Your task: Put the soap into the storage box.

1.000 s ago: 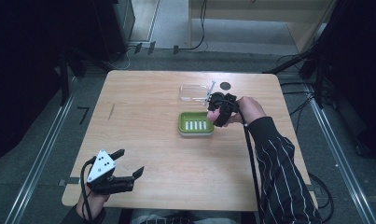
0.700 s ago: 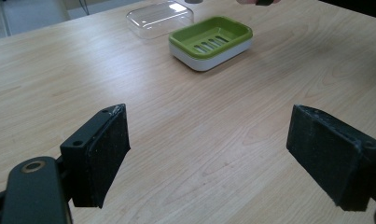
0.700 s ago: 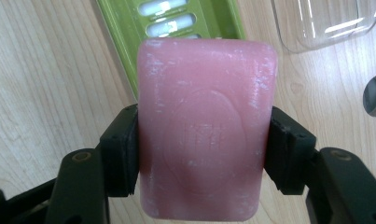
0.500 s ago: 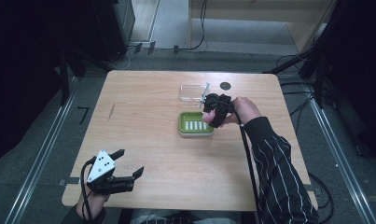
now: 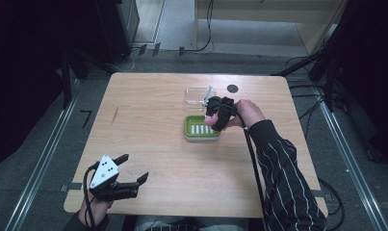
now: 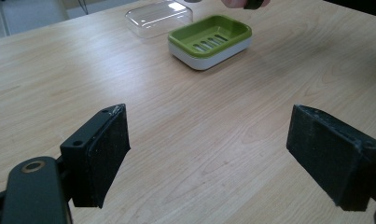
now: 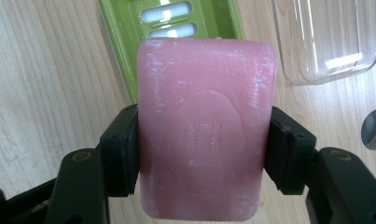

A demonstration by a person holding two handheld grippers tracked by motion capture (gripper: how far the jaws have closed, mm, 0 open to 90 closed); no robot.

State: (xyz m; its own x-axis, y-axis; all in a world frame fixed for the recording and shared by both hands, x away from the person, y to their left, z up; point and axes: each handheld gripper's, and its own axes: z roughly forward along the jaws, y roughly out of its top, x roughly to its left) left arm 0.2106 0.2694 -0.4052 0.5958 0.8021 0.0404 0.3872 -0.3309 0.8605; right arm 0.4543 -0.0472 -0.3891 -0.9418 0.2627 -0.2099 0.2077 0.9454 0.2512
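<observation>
1. Drifting left since a second ago, the right gripper (image 5: 215, 113) now hangs over the green dish (image 5: 201, 127), jaws clamped on the pink soap (image 7: 205, 140); placing it there looks imminent.
2. Idle at the near-left, the left gripper (image 5: 129, 171) stays gaping, holding nothing.
3. Soap: smooth, rounded, embossed. Dish: slotted plastic. A clear lid (image 5: 199, 95) lies beyond.

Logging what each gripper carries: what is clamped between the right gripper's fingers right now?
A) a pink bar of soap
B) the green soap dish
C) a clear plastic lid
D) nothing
A: in the right gripper view the right gripper has its fingers pressed against both sides of the pink bar of soap, above the green soap dish.
</observation>
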